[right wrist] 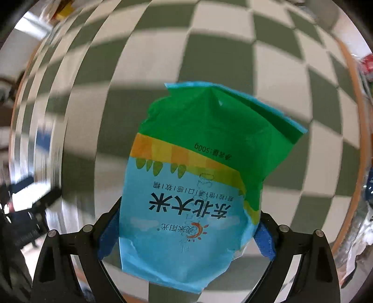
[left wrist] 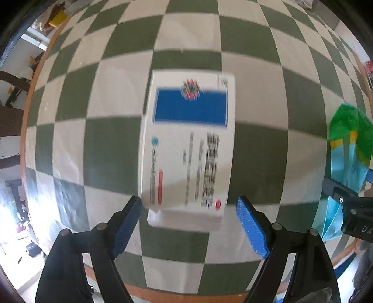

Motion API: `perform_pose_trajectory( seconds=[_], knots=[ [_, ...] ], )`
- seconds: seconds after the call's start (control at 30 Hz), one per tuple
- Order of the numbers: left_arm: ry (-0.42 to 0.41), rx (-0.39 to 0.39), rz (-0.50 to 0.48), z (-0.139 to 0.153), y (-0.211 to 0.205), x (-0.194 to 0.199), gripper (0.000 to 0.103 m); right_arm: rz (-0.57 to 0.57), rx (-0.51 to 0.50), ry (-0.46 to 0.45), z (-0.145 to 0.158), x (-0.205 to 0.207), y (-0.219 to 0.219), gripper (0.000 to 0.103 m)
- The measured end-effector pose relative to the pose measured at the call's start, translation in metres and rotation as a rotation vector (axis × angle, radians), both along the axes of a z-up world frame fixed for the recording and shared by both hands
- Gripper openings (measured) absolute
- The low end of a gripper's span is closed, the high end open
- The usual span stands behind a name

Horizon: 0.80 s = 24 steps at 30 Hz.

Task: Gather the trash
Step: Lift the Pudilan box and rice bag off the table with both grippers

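Observation:
A white box with a blue panel and printed text lies flat on the green-and-white checked tablecloth. My left gripper is open, its blue-padded fingers either side of the box's near end without gripping it. My right gripper is shut on an empty blue and green rice bag and holds it above the table. The same bag and part of the right gripper show at the right edge of the left wrist view.
The round table has a wooden rim. Beyond the far left edge are a yellow item and shelving. Red packaging and crinkled plastic lie at the right rim. The right wrist view's left side is motion-blurred.

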<state>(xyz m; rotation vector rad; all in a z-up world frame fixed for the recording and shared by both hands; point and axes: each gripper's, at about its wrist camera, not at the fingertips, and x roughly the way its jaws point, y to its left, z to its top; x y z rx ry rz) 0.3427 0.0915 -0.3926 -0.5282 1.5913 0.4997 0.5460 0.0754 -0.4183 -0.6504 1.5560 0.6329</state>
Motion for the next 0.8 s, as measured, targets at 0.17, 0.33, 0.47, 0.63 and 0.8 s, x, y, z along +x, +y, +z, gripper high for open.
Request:
perform_pose_trajectory(
  seconds=[0.17,0.33,0.47,0.63,0.8],
  knots=[
    [0.003,-0.016,-0.047,-0.013,0.005,-0.004,0.083,-0.11,0.07,-0.037,0.014,-0.016,-0.006,0.103],
    [-0.025,0.01,-0.021,0.001,0.008,0.001,0.081,-0.21,0.095,-0.058,0.02,-0.032,-0.021,0.103],
    [-0.059,0.011,-0.02,0.012,0.008,0.002,0.081,-0.251,0.094,-0.035,0.01,-0.04,-0.026,0.103],
    [-0.05,0.027,-0.03,0.003,0.016,0.012,0.08,-0.274,0.092,-0.037,0.001,-0.057,-0.031,0.103],
    [-0.093,0.045,-0.033,0.006,0.017,0.005,0.069,-0.314,0.121,-0.065,-0.003,-0.055,-0.038,0.096]
  ],
)
